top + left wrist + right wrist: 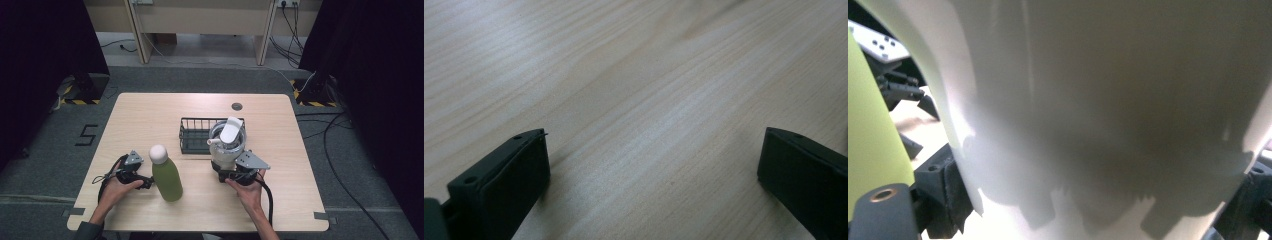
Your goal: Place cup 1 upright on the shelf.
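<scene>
On the left side of the table (150, 110), your left gripper (146, 182) rests low with its jaws spread wide and nothing between them, just bare wood grain in the left gripper view; the green bottle (167, 177) with its white cap stands just beside those jaws, untouched. Move right and you come to the black wire basket (192, 134) near the middle of the table, and in front of its right end the white tumbler (227, 147) with a flip-spout lid, which your right gripper (234, 172) has clamped low on the body, its black pads (955, 197) pressed against either side of the smooth white wall (whether the base is clear of the tabletop I cannot tell). Treat that tumbler as rigid but slick: the wall looks glossy and tapers toward the bottom, so a grip this low could slide or let the top-heavy lid end tip. It probably has some weight if it is insulated or filled. Hold it square, keep it upright, and if it starts to lean, take it higher on the body, below the lid.
</scene>
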